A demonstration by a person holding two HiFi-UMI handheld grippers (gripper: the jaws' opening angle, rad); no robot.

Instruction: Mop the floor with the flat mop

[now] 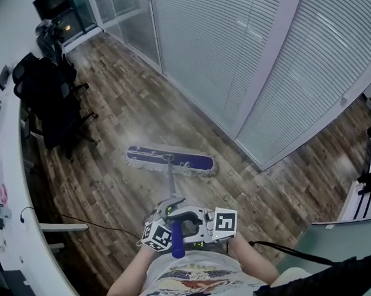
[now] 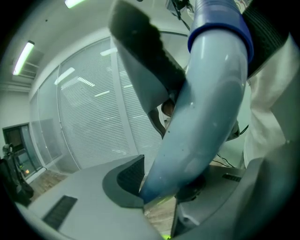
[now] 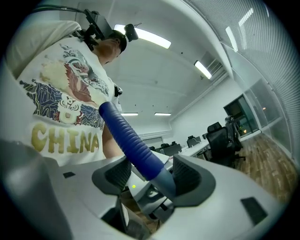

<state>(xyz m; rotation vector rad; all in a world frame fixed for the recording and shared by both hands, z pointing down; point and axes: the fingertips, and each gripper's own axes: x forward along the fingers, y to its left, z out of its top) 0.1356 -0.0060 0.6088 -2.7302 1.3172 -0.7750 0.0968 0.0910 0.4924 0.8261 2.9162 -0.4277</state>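
Note:
The flat mop's blue head [image 1: 169, 161] lies flat on the wood floor ahead of me. Its grey handle [image 1: 171, 182] runs back to both grippers and ends in a blue ribbed grip [image 1: 178, 241]. My left gripper [image 1: 169, 207] is shut on the handle, the lower of the two. In the left gripper view the pale handle [image 2: 206, 117] fills the space between the pads [image 2: 132, 176]. My right gripper [image 1: 187, 223] comes in from the right and is shut on the handle where the blue grip [image 3: 133, 143] begins, between its pads [image 3: 188, 177].
Black office chairs [image 1: 49, 101] stand along a white desk [image 1: 15, 186] at the left. A glass partition with blinds [image 1: 238, 61] runs across ahead. A thin cable [image 1: 90, 223] lies on the floor near my left. Another desk [image 1: 328, 242] is at my right.

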